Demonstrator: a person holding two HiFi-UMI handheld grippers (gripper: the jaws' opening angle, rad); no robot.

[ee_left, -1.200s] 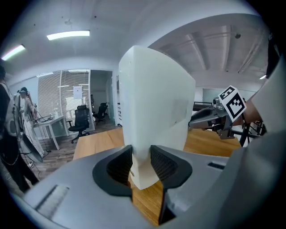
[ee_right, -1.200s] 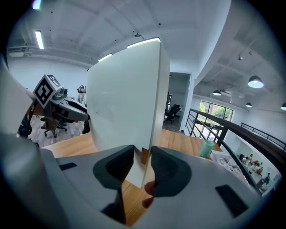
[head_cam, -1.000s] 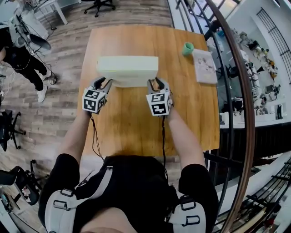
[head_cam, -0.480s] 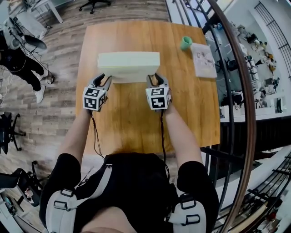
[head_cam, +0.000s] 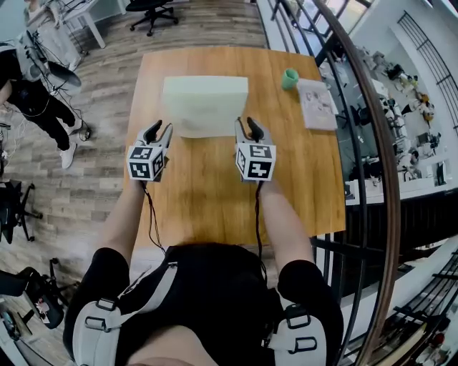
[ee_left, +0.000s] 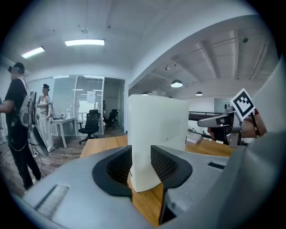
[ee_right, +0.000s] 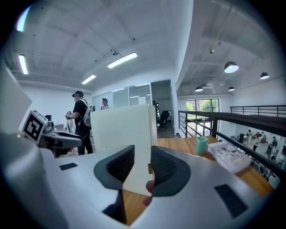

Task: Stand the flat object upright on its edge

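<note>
The flat object is a pale cream slab (head_cam: pixel 205 106). It stands upright on its long edge on the wooden table (head_cam: pixel 207 193). My left gripper (head_cam: pixel 159 129) sits just short of the slab's near left corner, and its jaws are opening. In the left gripper view the slab (ee_left: pixel 156 129) rises just beyond the left gripper (ee_left: pixel 140 163), and no pad presses on it. My right gripper (head_cam: pixel 248 126) is open, close by the slab's near right corner. The right gripper view has the slab (ee_right: pixel 123 129) standing past the right gripper (ee_right: pixel 142 163), with nothing gripped.
A green cup (head_cam: pixel 290 77) and a printed booklet (head_cam: pixel 317 104) lie at the table's far right. A curved railing (head_cam: pixel 372 143) runs along the right side. A person (head_cam: pixel 32 86) stands on the floor to the left, and an office chair (head_cam: pixel 154 8) is beyond the table.
Both grippers have drawn back from the slab's corners toward me. The slab, earlier held at its two ends, now stands by itself on its edge.
</note>
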